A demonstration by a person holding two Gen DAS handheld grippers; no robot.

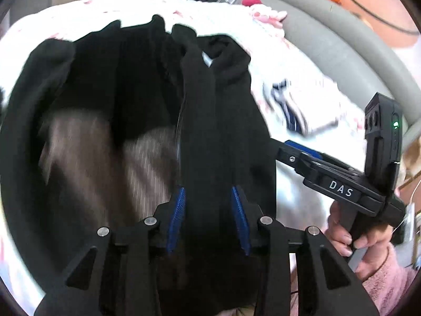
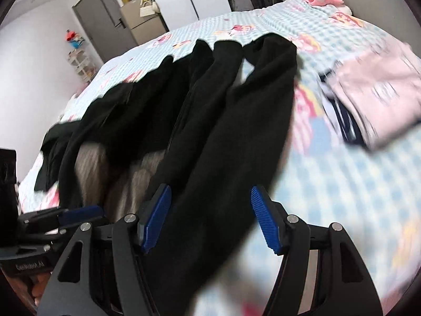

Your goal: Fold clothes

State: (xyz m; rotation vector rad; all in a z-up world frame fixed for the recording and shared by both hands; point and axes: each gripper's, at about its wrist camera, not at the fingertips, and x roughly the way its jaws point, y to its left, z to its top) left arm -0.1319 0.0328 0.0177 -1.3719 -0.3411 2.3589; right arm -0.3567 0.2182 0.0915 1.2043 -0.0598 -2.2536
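Both tongs straddle the near end of the black garment; our left tongs stand part open with a dark fold running between the blue pads, and our right tongs gape wider around another fold; whether either truly pinches the cloth we cannot tell. It lies lengthwise across the bed, its pale ribbed lining showing on the left; a folded pink piece rests well apart. We judge it soft, thick and floppy, with some weight; hold it by the hem edge, both layers gathered, or it will sag.
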